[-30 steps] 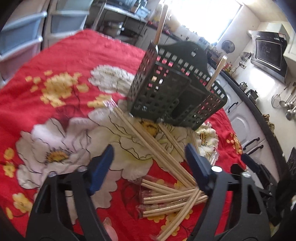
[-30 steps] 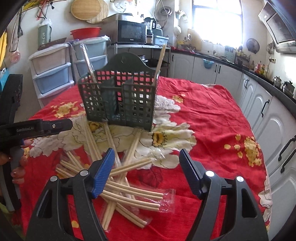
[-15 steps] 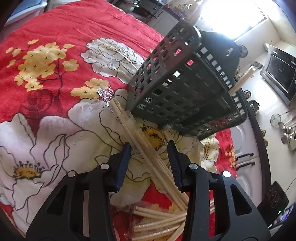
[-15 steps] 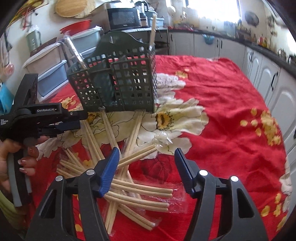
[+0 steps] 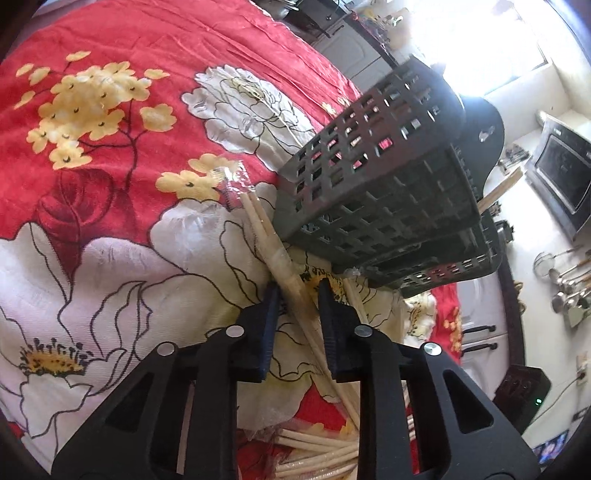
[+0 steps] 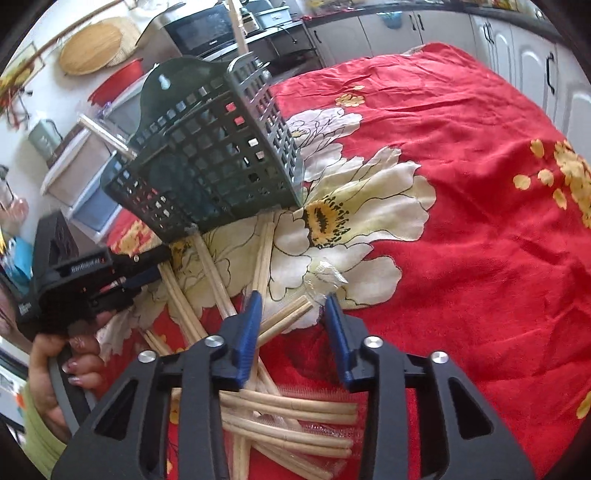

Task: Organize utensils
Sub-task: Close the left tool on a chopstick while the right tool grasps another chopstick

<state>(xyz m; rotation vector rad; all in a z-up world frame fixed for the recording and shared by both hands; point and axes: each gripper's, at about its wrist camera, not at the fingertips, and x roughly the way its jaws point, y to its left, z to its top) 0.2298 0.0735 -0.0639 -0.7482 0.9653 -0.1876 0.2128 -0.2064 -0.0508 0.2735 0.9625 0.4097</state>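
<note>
A dark green slotted utensil basket (image 5: 373, 192) stands on the red flowered cloth; it also shows in the right wrist view (image 6: 214, 162) with a few chopsticks standing in it. Several wrapped chopstick pairs lie scattered in front of it (image 6: 288, 410). My left gripper (image 5: 297, 291) has its jaws nearly closed around one wrapped pair (image 5: 273, 251) lying by the basket's base. My right gripper (image 6: 293, 302) is open, its jaws on either side of the end of another pair (image 6: 286, 317), without touching it. The left gripper also shows in the right wrist view (image 6: 92, 280).
The table's red cloth (image 6: 461, 184) spreads wide to the right of the basket. Kitchen cabinets (image 6: 517, 59), plastic drawers (image 6: 85, 173) and a microwave (image 6: 207, 29) stand beyond the table edges. More chopsticks lie under the left gripper (image 5: 314, 450).
Both grippers have moved down and forward toward the chopsticks. The left jaws have narrowed around one wrapped pair. The right jaws have narrowed somewhat and stay open.
</note>
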